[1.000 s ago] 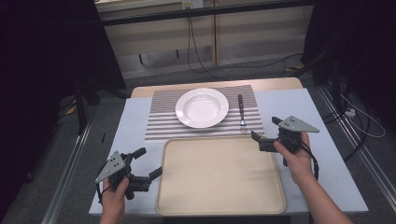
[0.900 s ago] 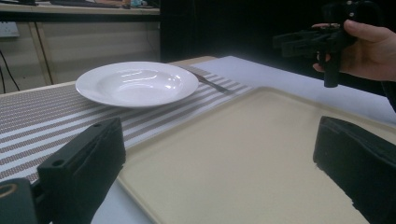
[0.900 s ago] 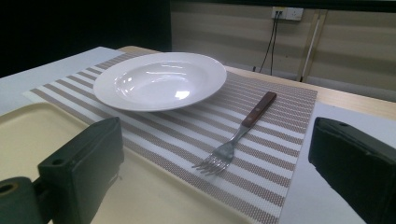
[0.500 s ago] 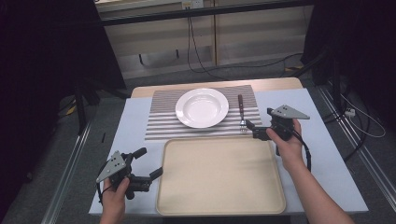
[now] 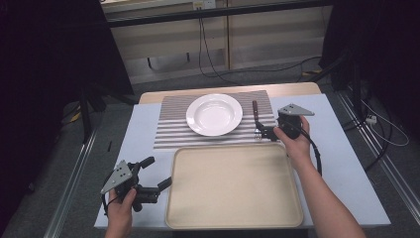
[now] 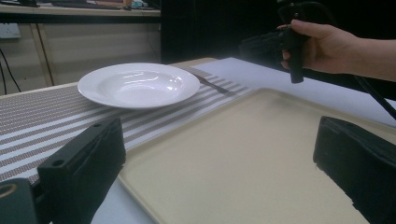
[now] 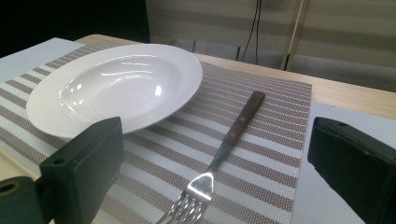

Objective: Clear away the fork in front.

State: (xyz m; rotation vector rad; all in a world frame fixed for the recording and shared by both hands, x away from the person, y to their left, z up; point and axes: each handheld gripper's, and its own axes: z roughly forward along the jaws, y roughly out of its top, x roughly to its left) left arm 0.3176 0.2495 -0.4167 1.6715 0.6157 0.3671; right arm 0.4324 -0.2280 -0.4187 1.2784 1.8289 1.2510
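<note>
A white deep plate (image 5: 214, 114) rests on a striped placemat (image 5: 168, 130). To its right on the mat lies a fork (image 5: 255, 115) with a brown wooden handle, tines toward me. My right gripper (image 5: 261, 133) is open, its jaws low on either side of the tines. In the right gripper view the fork (image 7: 233, 133) runs up between the jaws of the right gripper (image 7: 210, 186), beside the plate (image 7: 112, 88). An empty beige tray (image 5: 233, 186) sits in front of the mat. My left gripper (image 5: 157, 172) is open at the tray's left edge, holding nothing.
The light table top (image 5: 337, 148) has bare room to the right of the tray and left of the mat. In the left gripper view, the tray (image 6: 243, 154) spreads between the left gripper's (image 6: 219, 177) jaws, with the plate (image 6: 137, 84) beyond and the other hand's gripper (image 6: 280, 42) at the far right.
My right gripper has moved left and away from me, from beside the tray's far right corner to the fork's tines. The left gripper has stayed put.
</note>
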